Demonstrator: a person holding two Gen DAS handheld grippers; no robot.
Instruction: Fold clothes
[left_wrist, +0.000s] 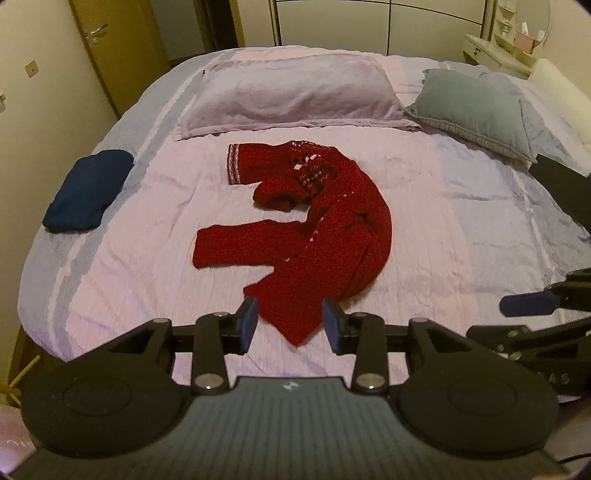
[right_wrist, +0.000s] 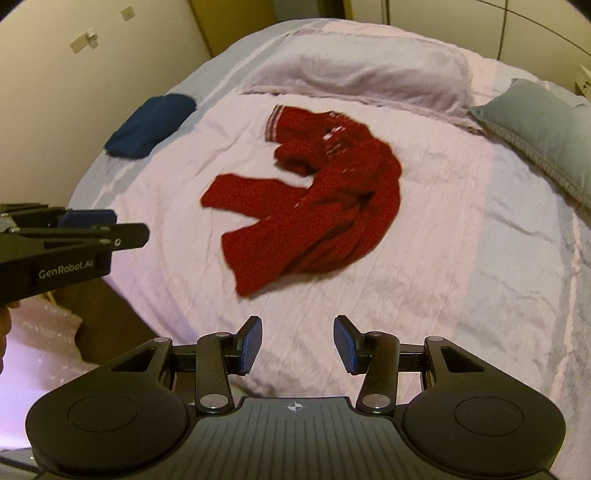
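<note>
Left wrist view: left gripper (left_wrist: 290, 325) fingers spread, nothing held, right gripper (right_wrist: 297, 345) fingers likewise spread, empty, red sweater (left_wrist: 314, 221) crumpled mid-bed (left_wrist: 461, 229), navy folded garment (left_wrist: 88, 190) at left edge, pillows (left_wrist: 291, 92) seen beyond

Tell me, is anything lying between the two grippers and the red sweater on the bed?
Nothing visible. Only bare sheet separates the right gripper from the red sweater. The left gripper already frames its near tip, jaws open.
</note>
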